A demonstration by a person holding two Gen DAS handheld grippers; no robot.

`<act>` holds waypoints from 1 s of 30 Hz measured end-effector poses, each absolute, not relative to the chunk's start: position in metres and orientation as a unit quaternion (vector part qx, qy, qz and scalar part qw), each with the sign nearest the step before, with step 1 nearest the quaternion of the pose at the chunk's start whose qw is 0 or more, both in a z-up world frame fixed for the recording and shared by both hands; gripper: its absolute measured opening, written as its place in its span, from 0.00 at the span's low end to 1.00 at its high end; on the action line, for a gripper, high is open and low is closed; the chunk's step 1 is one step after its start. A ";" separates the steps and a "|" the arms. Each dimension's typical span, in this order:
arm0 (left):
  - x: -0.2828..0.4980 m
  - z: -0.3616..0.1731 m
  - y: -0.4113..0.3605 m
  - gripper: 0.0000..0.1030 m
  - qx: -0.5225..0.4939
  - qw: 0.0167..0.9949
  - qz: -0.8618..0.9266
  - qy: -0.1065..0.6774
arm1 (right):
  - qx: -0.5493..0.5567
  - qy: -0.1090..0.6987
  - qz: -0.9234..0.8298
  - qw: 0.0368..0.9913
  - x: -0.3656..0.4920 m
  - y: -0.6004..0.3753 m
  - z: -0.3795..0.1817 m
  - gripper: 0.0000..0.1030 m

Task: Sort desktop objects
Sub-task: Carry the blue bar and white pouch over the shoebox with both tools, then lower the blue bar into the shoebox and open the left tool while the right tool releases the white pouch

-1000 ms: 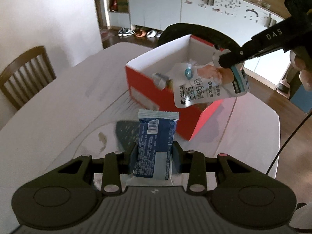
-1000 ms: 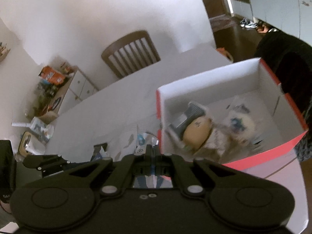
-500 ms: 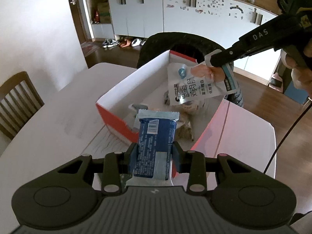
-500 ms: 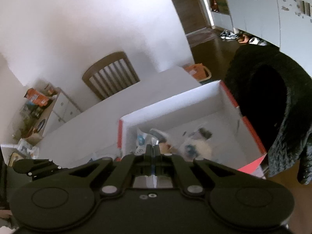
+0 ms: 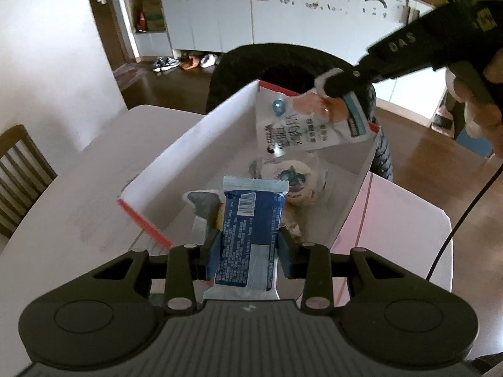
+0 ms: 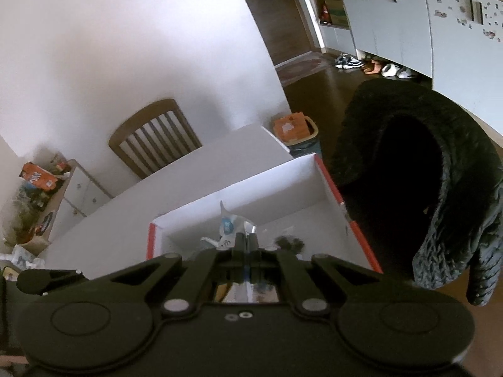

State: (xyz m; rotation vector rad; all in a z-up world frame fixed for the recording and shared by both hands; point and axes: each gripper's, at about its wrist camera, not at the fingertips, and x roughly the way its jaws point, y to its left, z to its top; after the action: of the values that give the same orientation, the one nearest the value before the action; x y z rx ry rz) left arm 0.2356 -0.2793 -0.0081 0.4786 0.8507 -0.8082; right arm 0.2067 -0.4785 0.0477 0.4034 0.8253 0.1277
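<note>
My left gripper (image 5: 248,245) is shut on a blue snack bar (image 5: 250,229), held over the near end of the red box with a white inside (image 5: 188,154). Further back, my right gripper (image 5: 330,88) is shut on the top edge of a white snack pouch (image 5: 301,125), which hangs above the box. In the right wrist view, the right gripper (image 6: 246,238) pinches the pouch (image 6: 229,226) over the box (image 6: 251,185). Inside the box lie a round wrapped snack (image 5: 292,179) and a grey packet (image 5: 201,201).
The box stands on a white table (image 5: 78,194). A chair draped with a dark jacket (image 6: 424,169) stands just behind the box. A wooden chair (image 6: 154,135) stands at the table's far side, and a bin (image 6: 295,128) on the floor. White cabinets (image 5: 283,9) line the far wall.
Both grippers have moved forward over the box with their loads. The blue bar now hangs above the box's inside instead of in front of its red wall. The pouch is further in.
</note>
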 end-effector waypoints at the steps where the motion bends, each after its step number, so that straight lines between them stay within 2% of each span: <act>1: 0.236 -0.010 -0.283 0.35 0.227 0.804 -0.379 0.399 | 0.193 0.399 0.058 0.895 0.209 -0.480 0.046 0.00; 15: 0.245 -0.032 -0.322 0.35 0.256 0.781 -0.382 0.422 | 0.145 0.407 0.019 0.902 0.236 -0.496 0.027 0.00; 30: 0.258 -0.058 -0.354 0.35 0.273 0.760 -0.373 0.457 | 0.064 0.427 0.032 0.901 0.226 -0.473 0.003 0.00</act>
State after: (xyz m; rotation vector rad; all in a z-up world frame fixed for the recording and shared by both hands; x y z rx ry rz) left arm 0.2575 -0.3538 -0.0579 0.5937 0.9943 -0.8119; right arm 0.2262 -0.4729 0.0027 0.1319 0.8835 0.0663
